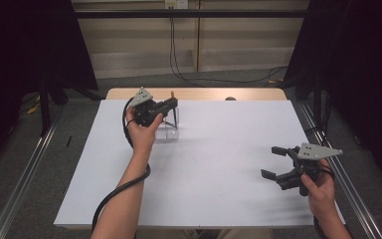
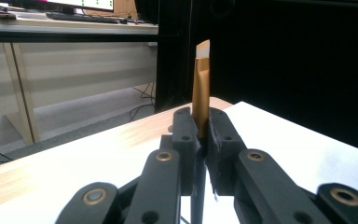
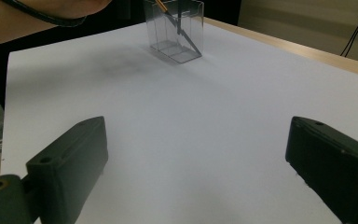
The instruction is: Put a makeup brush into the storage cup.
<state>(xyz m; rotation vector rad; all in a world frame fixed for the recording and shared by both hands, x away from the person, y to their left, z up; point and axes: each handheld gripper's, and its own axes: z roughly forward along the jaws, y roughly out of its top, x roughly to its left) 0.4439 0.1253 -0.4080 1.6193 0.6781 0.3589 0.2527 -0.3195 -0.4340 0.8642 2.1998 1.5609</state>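
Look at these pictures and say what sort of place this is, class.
Probably a lab or recording workspace: a table under a white sheet, black curtains on both sides, loose cables on the floor, and a desk with a keyboard behind.

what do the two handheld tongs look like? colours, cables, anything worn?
Both tongs, left and right, are black with flat block-shaped fingers, brass-coloured pivot pins and a grey three-cornered plate on top. A thick black cable trails from the left one. Forearms bare, no sleeves or gloves.

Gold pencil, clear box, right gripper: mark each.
gold pencil (image 2: 201,93), left gripper view, mid shaft.
clear box (image 3: 177,35), right gripper view, front wall.
right gripper (image 1: 274,162), high view, between open jaw tips.
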